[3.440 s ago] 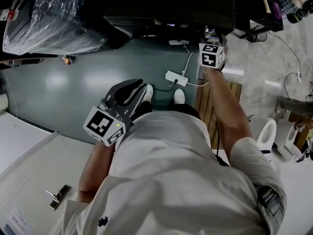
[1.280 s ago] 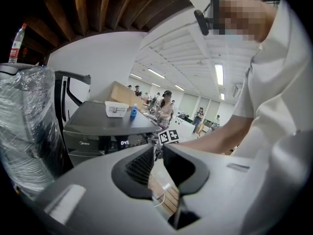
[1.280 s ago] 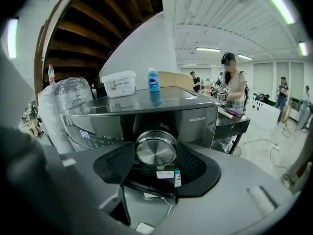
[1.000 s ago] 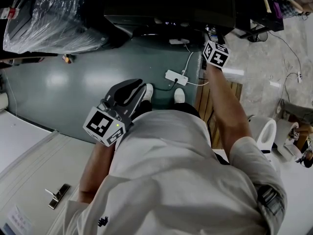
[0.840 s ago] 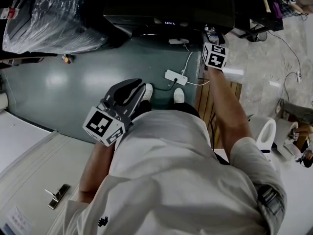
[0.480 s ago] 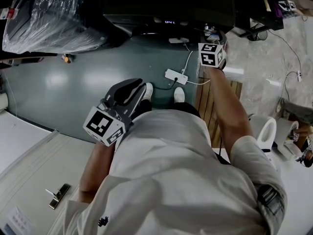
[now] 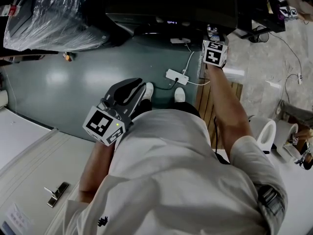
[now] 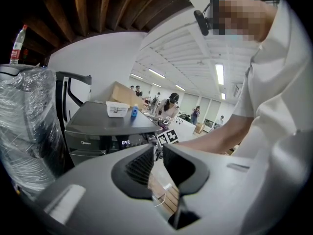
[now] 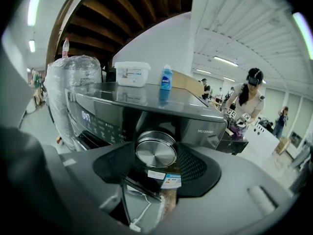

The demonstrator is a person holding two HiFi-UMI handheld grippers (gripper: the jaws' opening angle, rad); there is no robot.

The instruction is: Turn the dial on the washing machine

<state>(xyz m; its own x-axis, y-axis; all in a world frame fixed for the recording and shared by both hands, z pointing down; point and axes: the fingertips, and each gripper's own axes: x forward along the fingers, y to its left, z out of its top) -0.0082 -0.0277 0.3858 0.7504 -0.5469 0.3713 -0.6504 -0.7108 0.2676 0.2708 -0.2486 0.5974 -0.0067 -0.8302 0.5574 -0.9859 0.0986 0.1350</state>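
The dark washing machine (image 7: 171, 4) stands at the top of the head view, with its lit display (image 7: 171, 21) on the front panel. My right gripper (image 7: 211, 33) reaches up to the panel's right end, marker cube (image 7: 213, 53) behind it. In the right gripper view the round metal dial (image 9: 156, 151) sits between the two dark jaws of my right gripper (image 9: 156, 166), which is shut on it. My left gripper (image 7: 138, 85) hangs low by the person's hip, away from the machine, jaws nearly together and holding nothing (image 8: 157, 153).
A white box (image 9: 130, 73) and a blue bottle (image 9: 166, 77) stand on the machine's top. A plastic-wrapped appliance (image 7: 49, 13) is to its left. A power strip (image 7: 176, 77) with cables lies on the green floor beside wooden slats (image 7: 205, 102). People stand in the background (image 9: 249, 99).
The right gripper's marker cube has rolled at the dial, tilted one second ago and squarer now. The left gripper has stayed where it was.
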